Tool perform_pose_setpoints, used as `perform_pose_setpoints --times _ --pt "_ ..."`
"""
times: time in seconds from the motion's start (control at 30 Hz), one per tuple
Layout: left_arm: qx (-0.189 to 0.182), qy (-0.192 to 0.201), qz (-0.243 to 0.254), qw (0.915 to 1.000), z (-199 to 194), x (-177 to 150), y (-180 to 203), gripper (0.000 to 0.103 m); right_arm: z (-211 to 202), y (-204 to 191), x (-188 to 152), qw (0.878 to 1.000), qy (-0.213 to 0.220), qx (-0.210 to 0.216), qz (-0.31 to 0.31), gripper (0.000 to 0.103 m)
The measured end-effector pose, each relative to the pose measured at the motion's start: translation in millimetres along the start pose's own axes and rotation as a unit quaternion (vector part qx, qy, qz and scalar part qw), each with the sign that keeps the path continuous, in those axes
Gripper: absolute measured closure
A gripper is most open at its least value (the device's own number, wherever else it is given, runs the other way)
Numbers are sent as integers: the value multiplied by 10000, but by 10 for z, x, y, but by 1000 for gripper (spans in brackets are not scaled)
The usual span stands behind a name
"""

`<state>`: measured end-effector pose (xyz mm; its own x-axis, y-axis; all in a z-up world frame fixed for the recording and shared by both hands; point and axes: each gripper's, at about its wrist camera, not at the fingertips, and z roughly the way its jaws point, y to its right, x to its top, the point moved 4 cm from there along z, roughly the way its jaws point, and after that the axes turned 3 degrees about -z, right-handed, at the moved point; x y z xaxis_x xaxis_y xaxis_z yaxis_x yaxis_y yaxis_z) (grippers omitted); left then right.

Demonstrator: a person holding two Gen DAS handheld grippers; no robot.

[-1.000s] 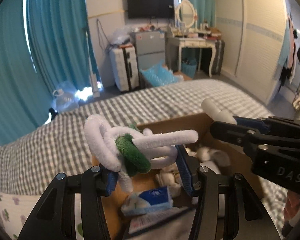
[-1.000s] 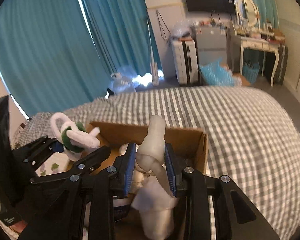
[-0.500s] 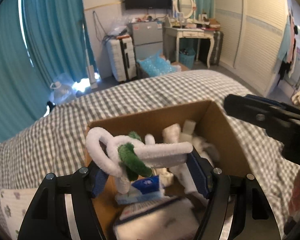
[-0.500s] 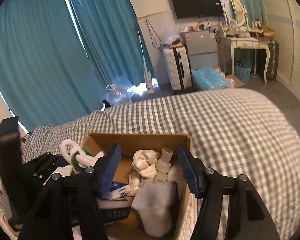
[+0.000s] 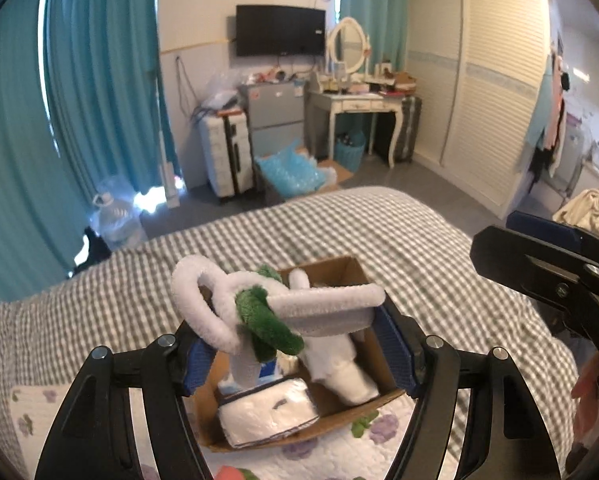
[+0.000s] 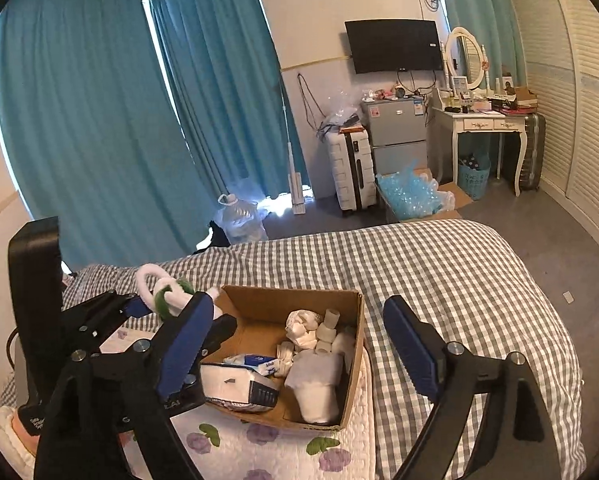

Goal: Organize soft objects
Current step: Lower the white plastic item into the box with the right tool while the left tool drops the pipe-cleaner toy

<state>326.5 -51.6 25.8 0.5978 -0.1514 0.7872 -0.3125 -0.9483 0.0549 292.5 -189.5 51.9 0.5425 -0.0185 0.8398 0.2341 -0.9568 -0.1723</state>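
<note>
so we have the cardboard box [image 6: 351,344] sitting on the checked bedspread [image 6: 459,280], open side up, because it is the collecting place for the soft things: a white rolled bundle [image 6: 313,392], crumpled white pieces [image 6: 301,324] and a wrapped tissue pack [image 6: 235,390] already lie inside it, ahead of and below our right gripper [image 6: 299,344]. that gripper's fingers stand wide apart, having just been opening, with nothing between them; we judge it has let the bundle go into the box and is now clear above it. our left gripper [image 5: 295,336] carries the white and green fuzzy loop toy [image 5: 259,312], which spans from one blue pad across to the other. its jaws have also opened wider in the last moment, and the toy is so springy that we cannot tell for sure whether the pads press it or it merely bridges them; it seems lightly held. it hangs over the near left part of the box, which suggests it goes in next. beside the box lies a flowered quilt [image 6: 283,448], just under our fingers.
</note>
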Motion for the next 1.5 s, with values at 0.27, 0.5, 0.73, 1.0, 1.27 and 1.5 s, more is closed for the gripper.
perform_pose_setpoints --times 0.27,0.5,0.73,1.0,1.27,1.5 --pt "-46 -45 -25 10000 343 -155 -204 32 528 -20 -176 9993 -361 118 -57 14" --pt "-43 154 145 9998 680 -351 -279 32 1222 99 -442 9960 -878 173 -52 14" --pt "-80 129 -4 9999 901 -441 -394 32 1610 22 -510 9927 -1100 488 36 14" --pt "-152 227 113 9996 834 -504 -340 32 1695 -22 -550 9932 -1117 296 108 14" --pt "-239 360 -106 9990 434 -288 -355 32 1142 -76 -252 9963 -775 330 138 14" --pt "-605 576 27 9965 154 -192 -175 32 906 -229 -118 9942 -947 496 96 14"
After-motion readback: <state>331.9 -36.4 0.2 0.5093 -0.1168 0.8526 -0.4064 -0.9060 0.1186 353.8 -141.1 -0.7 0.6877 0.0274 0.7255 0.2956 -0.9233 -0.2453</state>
